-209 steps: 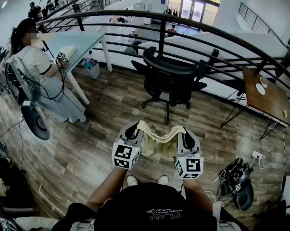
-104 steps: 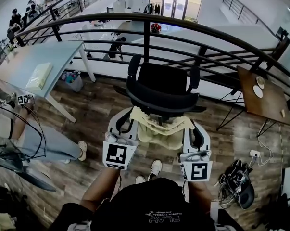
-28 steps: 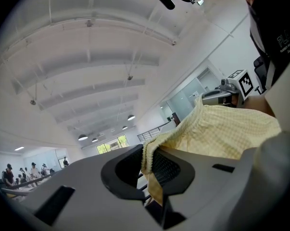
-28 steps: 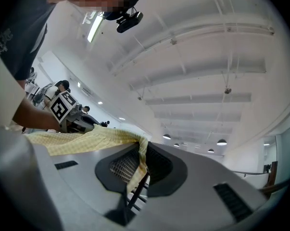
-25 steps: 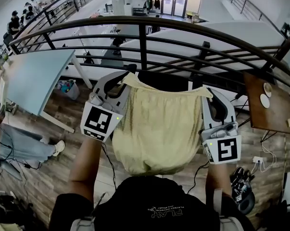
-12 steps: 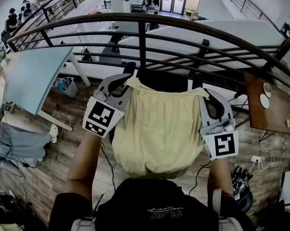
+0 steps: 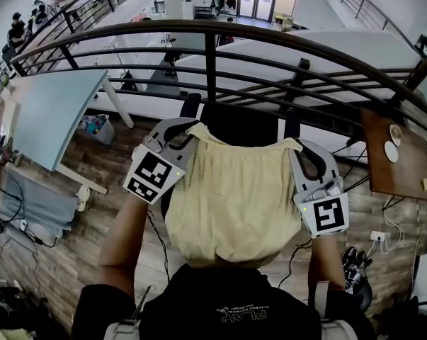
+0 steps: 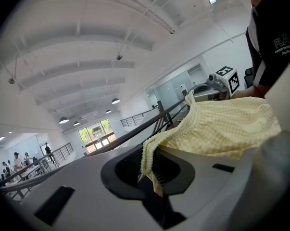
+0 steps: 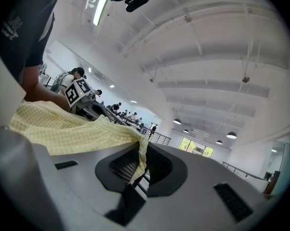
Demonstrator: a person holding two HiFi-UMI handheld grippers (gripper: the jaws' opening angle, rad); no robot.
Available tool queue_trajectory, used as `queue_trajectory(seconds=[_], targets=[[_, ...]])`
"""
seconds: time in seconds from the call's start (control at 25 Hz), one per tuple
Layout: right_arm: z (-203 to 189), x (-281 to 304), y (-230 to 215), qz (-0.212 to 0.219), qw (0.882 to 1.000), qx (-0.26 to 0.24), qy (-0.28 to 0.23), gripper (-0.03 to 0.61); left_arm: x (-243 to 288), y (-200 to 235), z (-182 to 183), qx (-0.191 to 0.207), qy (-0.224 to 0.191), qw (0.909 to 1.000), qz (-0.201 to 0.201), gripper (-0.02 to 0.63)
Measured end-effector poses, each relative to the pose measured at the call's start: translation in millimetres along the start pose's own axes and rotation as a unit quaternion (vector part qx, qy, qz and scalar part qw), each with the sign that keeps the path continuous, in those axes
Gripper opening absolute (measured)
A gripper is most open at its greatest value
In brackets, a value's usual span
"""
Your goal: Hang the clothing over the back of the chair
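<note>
At the left, pinching the upper left corner of the clothing with the left tongs, pressed together on a gathered bit of hem, with nothing else in the bite. Aimed forward and a little downward, at the end of a forearm reaching out from the body.

Across the middle, holding the pale yellow checked cloth stretched wide between both grips, with its long top edge running side to side and the rest hanging down toward the body. Just beyond that top edge, facing the black chair back, which also runs side to side and so lies nearly parallel with the stretched edge. Cannot tell whether touching the chair yet; seems to hang on the near side, not yet draped over. Farther out, only the curved railing.

At the right, pinching the upper right corner with the right tongs, likewise closed on a fold of hem, pointing about level and forward. About equally near the chair back on both sides, with the left perhaps a shade farther forward.

Judging from this: likely calls for carrying the top edge forward past the chair back and lowering it on the far side, keeping both hands level to land the cloth square.
</note>
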State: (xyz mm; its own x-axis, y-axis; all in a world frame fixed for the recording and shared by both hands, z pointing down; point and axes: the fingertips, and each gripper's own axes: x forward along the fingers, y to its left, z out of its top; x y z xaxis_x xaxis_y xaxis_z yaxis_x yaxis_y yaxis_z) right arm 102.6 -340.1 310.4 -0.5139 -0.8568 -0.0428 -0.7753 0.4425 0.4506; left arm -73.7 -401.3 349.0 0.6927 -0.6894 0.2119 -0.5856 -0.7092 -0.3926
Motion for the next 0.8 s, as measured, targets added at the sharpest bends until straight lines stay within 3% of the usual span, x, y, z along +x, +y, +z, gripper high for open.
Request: queue_trajectory(seconds=[0.12, 0.6, 0.8], targets=[[-6.8, 2.2, 1.9, 0.012, 0.999, -0.026, 0.013, 0.040, 4.8, -2.2, -7.3, 0.002, 0.013, 0.9998, -0.017, 0.051], [-43.9, 3.4, 15.3, 0.066, 0.994, -0.036, 0.080, 0.046, 14.1, -11.5, -34.9, -0.019, 0.052, 0.9966, -0.061, 0.127], [-43.5, 1.3, 10.1, 0.064, 0.996, 0.010, 0.064, 0.098, 11.3, -11.4, -34.6, -0.038, 0.047, 0.9959, -0.066, 0.164]])
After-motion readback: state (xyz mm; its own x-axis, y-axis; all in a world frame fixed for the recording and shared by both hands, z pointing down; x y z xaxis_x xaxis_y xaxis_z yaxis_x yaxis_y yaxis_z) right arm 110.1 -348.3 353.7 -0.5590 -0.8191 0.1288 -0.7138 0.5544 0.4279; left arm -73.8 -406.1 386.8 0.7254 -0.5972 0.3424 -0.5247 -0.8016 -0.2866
